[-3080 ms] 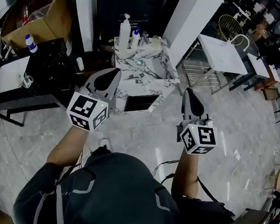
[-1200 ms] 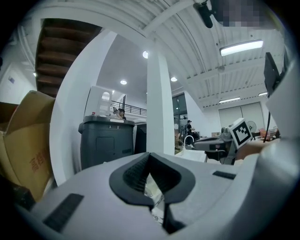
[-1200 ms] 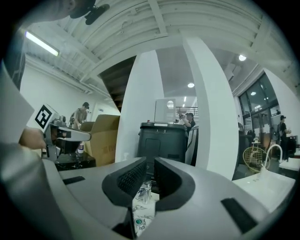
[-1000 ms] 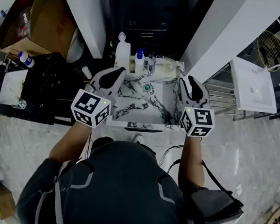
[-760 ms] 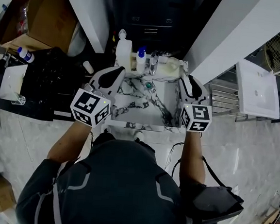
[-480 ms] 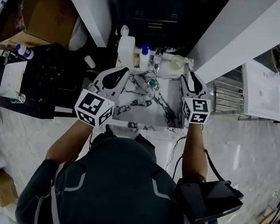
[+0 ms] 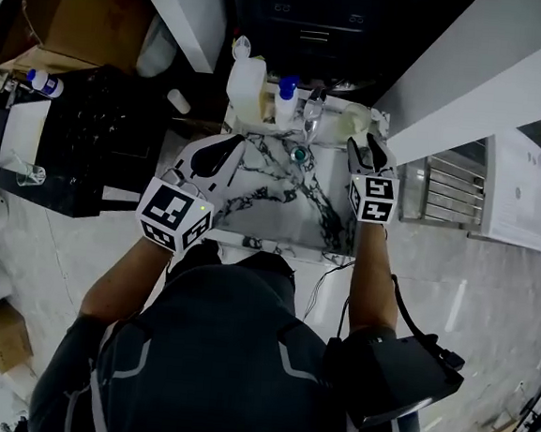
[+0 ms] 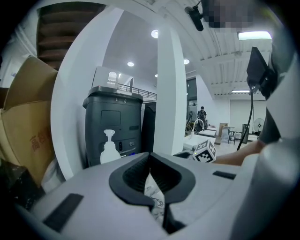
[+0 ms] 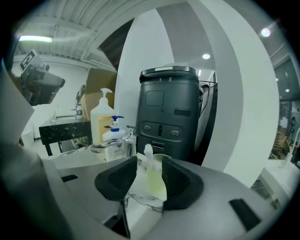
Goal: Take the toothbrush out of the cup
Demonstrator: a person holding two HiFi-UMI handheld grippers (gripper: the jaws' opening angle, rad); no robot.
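**Toothbrush framed by the spread right jaws, not yet gripped**

In the right gripper view, the right gripper [image 9: 149,161] is shown with its jaws spread wide. They have just been opening, and nothing is pressed by the pads. Through the gap, at the lower centre of the frame, the toothbrush [image 9: 148,152] is seen standing upright in the pale green cup [image 9: 155,183], its white head raised above the rim. Both are lined up with the gap but lie beyond the jaw tips.

Left of the cup, a faucet [image 9: 129,140], a blue-capped pump bottle [image 9: 114,135] and a tall soap dispenser [image 9: 101,122] are ranged in a row.

In the head view, the right gripper is held over the upper right corner of the marble basin [image 7: 280,216], while the left gripper [image 8: 150,157] is held over its upper left edge. In the left gripper view, its jaws are drawn together with nothing held; only a sliver of marble is seen behind them.
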